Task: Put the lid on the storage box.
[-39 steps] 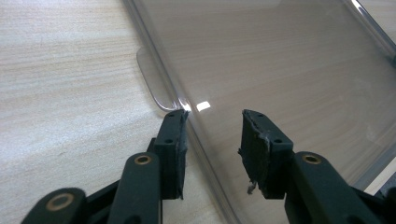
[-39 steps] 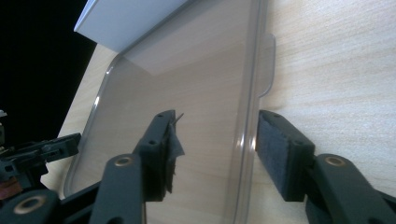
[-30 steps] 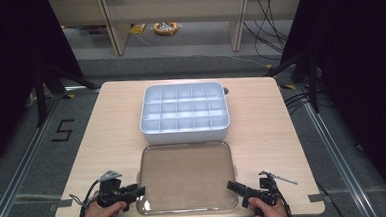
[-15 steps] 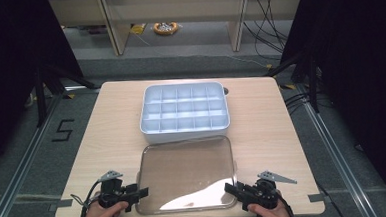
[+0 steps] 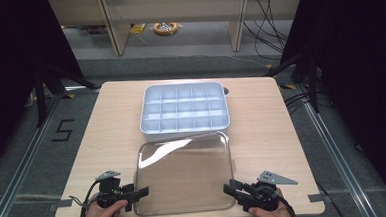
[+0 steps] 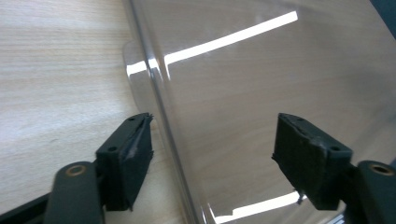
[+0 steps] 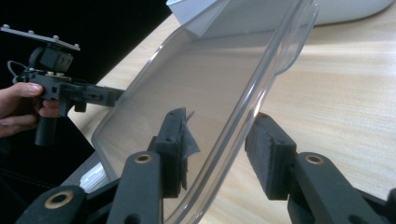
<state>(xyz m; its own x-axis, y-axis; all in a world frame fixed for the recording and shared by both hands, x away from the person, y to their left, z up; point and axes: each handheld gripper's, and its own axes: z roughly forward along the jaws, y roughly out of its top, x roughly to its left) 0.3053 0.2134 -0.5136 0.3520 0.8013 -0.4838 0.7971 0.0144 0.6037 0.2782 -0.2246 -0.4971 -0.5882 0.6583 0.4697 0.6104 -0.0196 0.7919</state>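
Two grippers sit at the near corners of the clear lid (image 5: 184,174); the lid lies on the table (image 5: 277,129) just in front of the white box (image 5: 184,108); the left gripper (image 5: 135,195) has its jaws spread wide over the lid's edge; the right gripper (image 5: 234,190) has its jaws open around the rim, not pinching yet; I think both should squeeze gently together and lift level, so the lid does not slip

A pale wooden table (image 5: 107,138) stands on grey floor (image 5: 178,64). Black curtains (image 5: 359,79) flank it. Far off, what seems a shelf unit (image 5: 111,22) stands among loose cables (image 5: 271,14).
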